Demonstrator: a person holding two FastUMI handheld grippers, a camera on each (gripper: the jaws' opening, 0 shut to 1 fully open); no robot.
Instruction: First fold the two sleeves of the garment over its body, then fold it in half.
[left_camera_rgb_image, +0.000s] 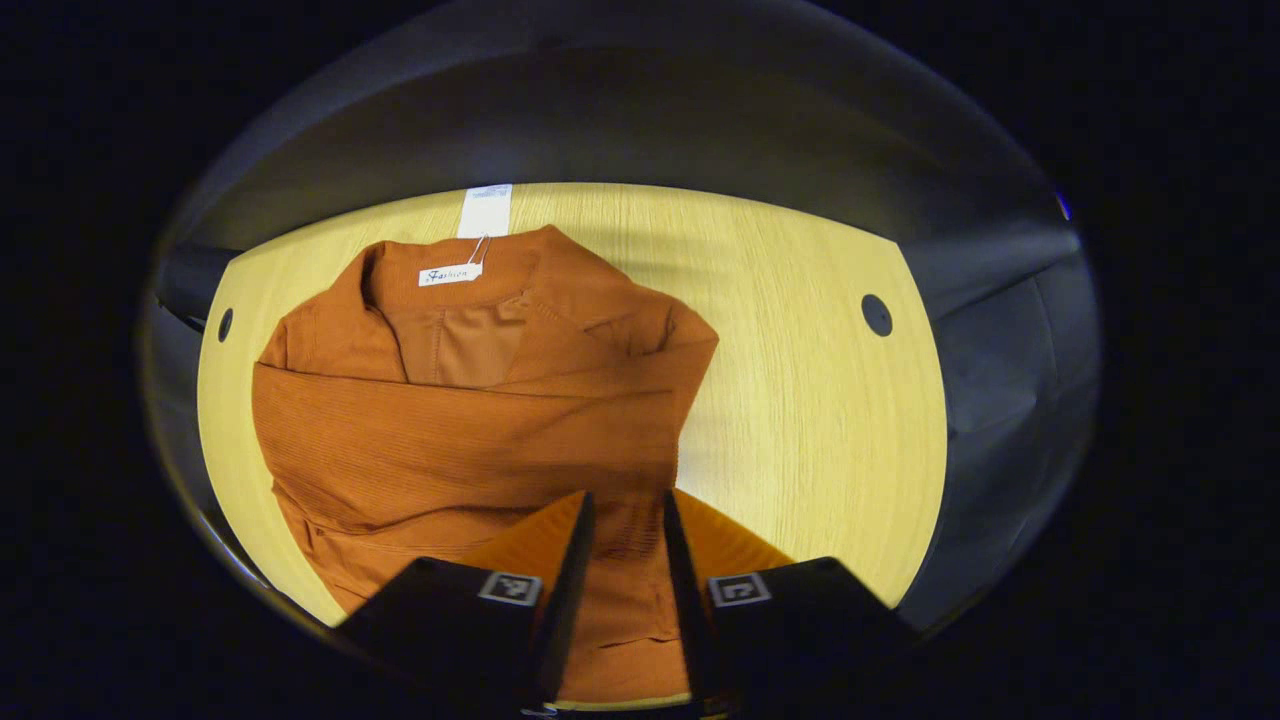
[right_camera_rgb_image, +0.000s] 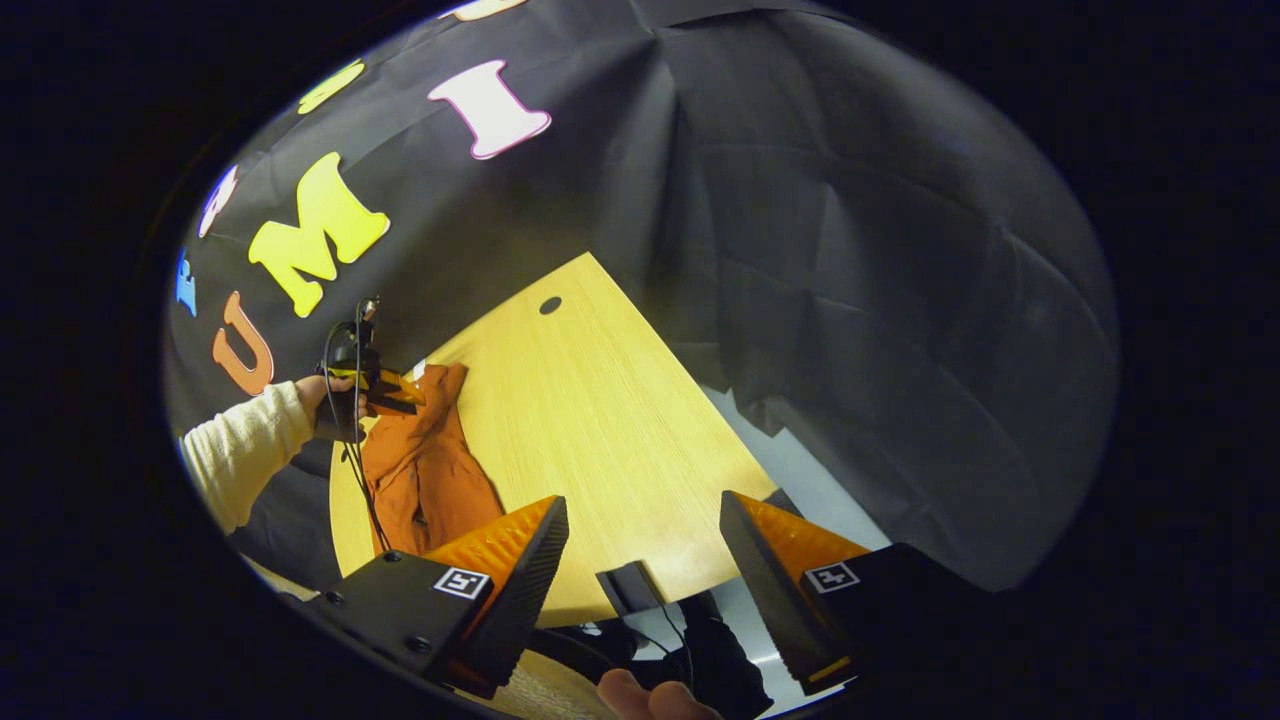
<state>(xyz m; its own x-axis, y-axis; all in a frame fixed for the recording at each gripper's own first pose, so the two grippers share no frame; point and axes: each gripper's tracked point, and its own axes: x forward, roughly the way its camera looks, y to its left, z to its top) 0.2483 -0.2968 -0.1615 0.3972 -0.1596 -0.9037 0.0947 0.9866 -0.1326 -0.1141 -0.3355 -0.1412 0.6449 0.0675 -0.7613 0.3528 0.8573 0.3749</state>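
An orange ribbed garment lies on the pale wooden table, collar at the far end with a white tag. One sleeve lies folded across its chest. My left gripper is at the near end of the garment, its fingers close together with ribbed fabric between them. In the right gripper view the garment lies far off to the left. Above it is the left gripper, held by a hand in a cream sleeve. My right gripper hangs open over the table's near edge, holding nothing.
A white paper strip lies at the table's far edge behind the collar. Round cable holes sit near the table corners. Black cloth walls surround the table. Dark gear and cables lie on the floor below the right gripper.
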